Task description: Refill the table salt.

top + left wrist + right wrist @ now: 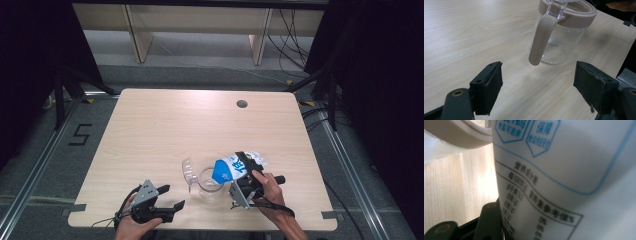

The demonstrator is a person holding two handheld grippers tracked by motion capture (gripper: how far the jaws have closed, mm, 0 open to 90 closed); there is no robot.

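Tilting over the jar (210, 184), the bag (235, 166) sits clamped between the right gripper's (243, 186) fingers.

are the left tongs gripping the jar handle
No, the left tongs stand open with bare table between their pads, and the jar's handle hangs clear beyond them.

Bag (574, 170) print blurred; hides right tool's far jaw; edges crop bag.
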